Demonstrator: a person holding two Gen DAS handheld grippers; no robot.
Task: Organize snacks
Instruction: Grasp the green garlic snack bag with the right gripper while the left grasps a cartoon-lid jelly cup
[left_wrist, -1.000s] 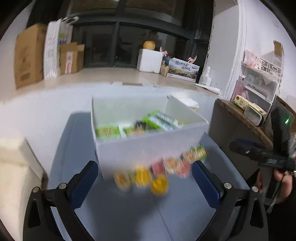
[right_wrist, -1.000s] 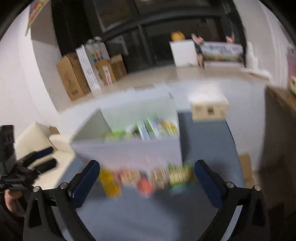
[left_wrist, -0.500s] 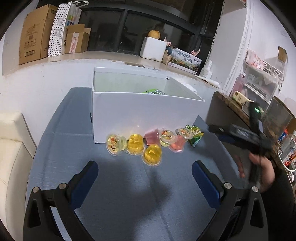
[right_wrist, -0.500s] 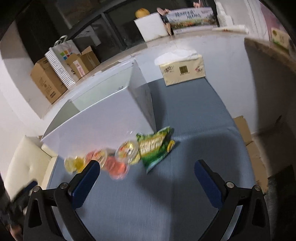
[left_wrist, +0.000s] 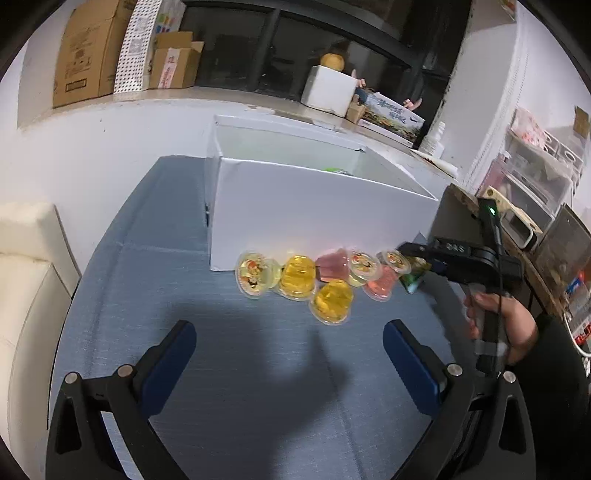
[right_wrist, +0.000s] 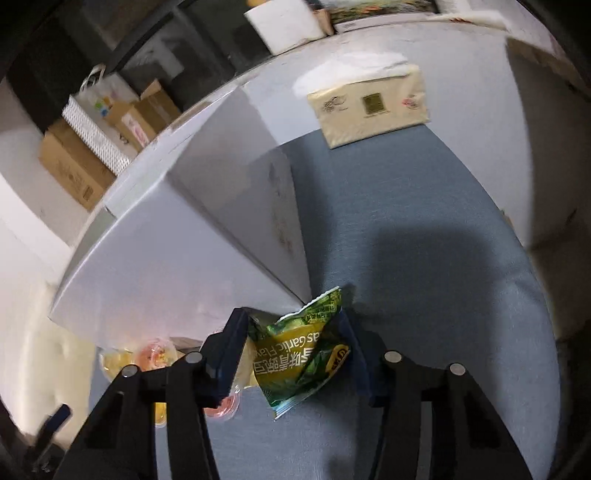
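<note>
Tongs, right: jaws closing on green snack bag, which lies between them on the counter at the white box corner. Bag's long axis runs toward the box. Left tongs wide, empty, short of jelly cups. Step: pickup. Next: lift, carry over the box rim.

A lived-in room of a home, used partly for storage. A tabletop under a blue cloth stands against a white wall, with a cream cushioned seat beside it. Cardboard boxes and a paper bag line the ledge below a dark window. Clear plastic drawers stand at the right, and a tissue pack lies on the tabletop.
</note>
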